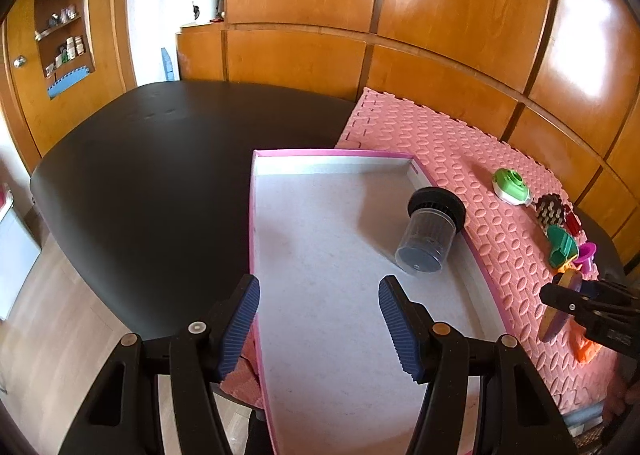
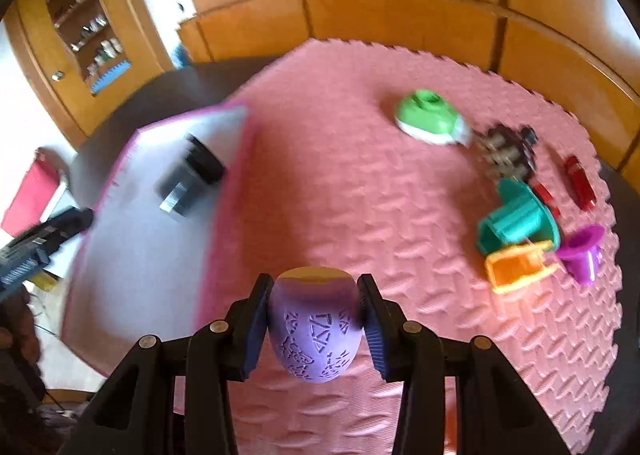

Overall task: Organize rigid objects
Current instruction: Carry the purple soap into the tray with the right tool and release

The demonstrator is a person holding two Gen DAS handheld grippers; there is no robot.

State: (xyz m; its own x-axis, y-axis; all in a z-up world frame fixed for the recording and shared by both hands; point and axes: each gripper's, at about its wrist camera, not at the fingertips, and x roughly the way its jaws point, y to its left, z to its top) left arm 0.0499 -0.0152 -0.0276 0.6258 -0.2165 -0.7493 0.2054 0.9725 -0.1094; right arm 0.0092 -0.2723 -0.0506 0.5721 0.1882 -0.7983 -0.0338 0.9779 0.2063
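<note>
Left wrist view: left tool [image 1: 319, 321] jaws wide apart, nothing between them, hovering over the near end of the pink-rimmed tray [image 1: 253, 215]. The tray's left part sits on the dark worktop [image 1: 152, 175], its right part on the pink foam mat [image 1: 448, 143]. Inside the tray, near the right wall: a clear cup with black lid [image 1: 432, 235], lying on its side. On the mat to the right of the tray, well apart from it: green-and-white round item [image 1: 511, 185], dark spiky piece [image 1: 550, 211], teal spool [image 1: 562, 247], magenta spool [image 1: 588, 255], orange piece [image 1: 586, 349]. Right tool [image 1: 554, 295] comes in at the right edge, clamped on a purple object [image 1: 556, 325], above the mat.

Right wrist view (motion-blurred): right tool [image 2: 316, 323] clamped on the purple egg-shaped object [image 2: 314, 331], embossed pattern on its surface, both pads touching its sides. It is held above the mat [image 2: 340, 183], just right of the tray [image 2: 224, 191]. Lidded cup [image 2: 192, 179] shows in the tray's far part. Right side of mat: green-and-white item [image 2: 428, 117], spiky piece [image 2: 506, 153], two red cylinders [image 2: 580, 183], teal spool [image 2: 516, 217], orange piece [image 2: 516, 267] touching the teal one, magenta spool [image 2: 584, 253] just beside. Left tool [image 2: 36, 243] visible at the left edge; can't tell its jaw state from here.
</note>
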